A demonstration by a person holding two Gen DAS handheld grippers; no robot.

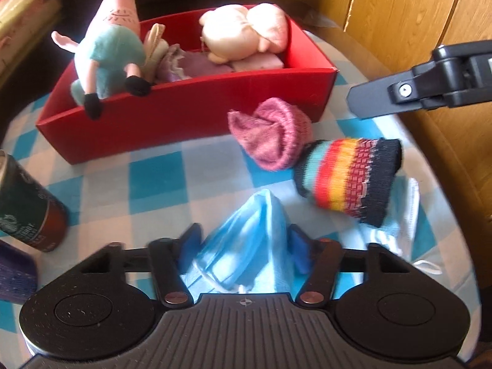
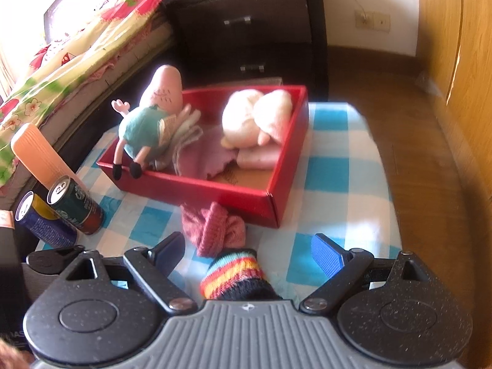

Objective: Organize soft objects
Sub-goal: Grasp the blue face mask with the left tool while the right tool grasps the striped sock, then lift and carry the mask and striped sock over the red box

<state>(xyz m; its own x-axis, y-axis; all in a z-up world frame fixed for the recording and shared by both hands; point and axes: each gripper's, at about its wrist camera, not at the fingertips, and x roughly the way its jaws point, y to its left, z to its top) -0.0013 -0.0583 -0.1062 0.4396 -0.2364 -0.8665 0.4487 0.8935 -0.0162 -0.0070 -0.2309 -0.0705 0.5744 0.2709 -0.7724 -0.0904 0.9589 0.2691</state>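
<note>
Left gripper (image 1: 243, 243) clamps blue mask (image 1: 246, 246), peak pointing away; right gripper (image 2: 249, 252) open over striped sock (image 2: 235, 276), lengthwise along fingers.

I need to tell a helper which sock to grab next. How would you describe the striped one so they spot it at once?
Find the red box on the blue-checked cloth. In front of its near right corner lies a pink knit, and touching that, further from the box, is the sock. It alone has rainbow bands: light blue, red, orange, yellow, with a dark navy cuff.

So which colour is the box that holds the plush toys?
The box is red, clearest in the left wrist view.
</note>
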